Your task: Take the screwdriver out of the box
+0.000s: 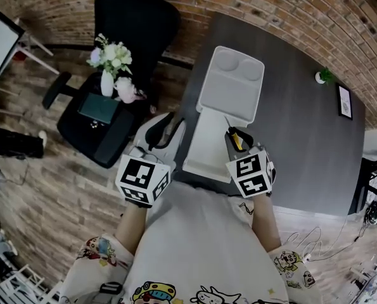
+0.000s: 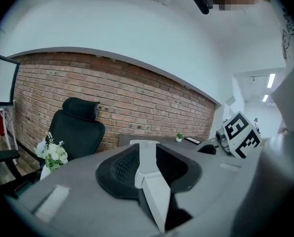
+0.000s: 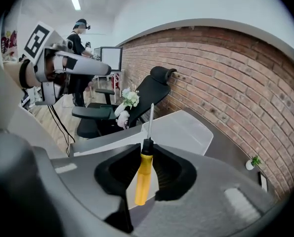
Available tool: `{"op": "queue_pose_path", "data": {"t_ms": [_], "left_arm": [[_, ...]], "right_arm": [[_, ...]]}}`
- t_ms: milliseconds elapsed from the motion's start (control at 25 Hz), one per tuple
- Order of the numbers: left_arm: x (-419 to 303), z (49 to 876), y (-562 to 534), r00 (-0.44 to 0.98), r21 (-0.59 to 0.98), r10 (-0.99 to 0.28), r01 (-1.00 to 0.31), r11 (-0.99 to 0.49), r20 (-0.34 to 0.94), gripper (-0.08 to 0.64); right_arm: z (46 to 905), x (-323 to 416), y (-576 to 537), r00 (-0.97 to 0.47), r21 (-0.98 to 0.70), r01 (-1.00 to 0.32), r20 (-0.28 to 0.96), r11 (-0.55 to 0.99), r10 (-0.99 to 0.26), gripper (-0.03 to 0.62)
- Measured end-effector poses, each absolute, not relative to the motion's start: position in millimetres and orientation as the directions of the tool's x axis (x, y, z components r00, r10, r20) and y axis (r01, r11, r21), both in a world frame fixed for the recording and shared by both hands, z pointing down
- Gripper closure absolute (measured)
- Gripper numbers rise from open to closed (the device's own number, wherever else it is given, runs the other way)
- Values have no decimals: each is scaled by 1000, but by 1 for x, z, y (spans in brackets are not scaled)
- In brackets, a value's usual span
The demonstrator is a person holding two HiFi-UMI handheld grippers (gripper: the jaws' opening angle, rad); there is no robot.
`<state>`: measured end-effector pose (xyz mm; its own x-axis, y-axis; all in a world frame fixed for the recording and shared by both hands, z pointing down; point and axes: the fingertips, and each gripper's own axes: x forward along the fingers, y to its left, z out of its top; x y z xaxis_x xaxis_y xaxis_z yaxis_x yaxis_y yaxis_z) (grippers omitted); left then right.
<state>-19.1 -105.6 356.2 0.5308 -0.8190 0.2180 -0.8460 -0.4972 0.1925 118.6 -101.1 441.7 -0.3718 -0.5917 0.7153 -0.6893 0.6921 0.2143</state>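
Counter point(image 1: 302, 144): dark grey with a plain top; its far side runs along the brick wall point(image 1: 289, 11).
Box point(image 1: 229, 94): white and open, its two halves end to end on the counter's left part, the far half with two round hollows.
Plant point(image 1: 325, 76): small and green in a white pot, near the wall, well apart from the box.
Frame point(image 1: 345, 101): dark, lying flat just beside the plant.
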Motion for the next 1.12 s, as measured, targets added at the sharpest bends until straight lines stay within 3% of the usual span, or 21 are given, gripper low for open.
{"op": "queue_pose_path", "data": {"t_ms": [600,1120], "left_arm": [[8,337,-100,594,169,-783,-804,-571,181,453],[30,320,-96,641,151,-750,-767,-623,159,460]], "right_arm": [[371,170,-95,-388,156,-836,510,525,-768,515],[335,200,-79,-409,26,-894,360,448,-838,515]]}}
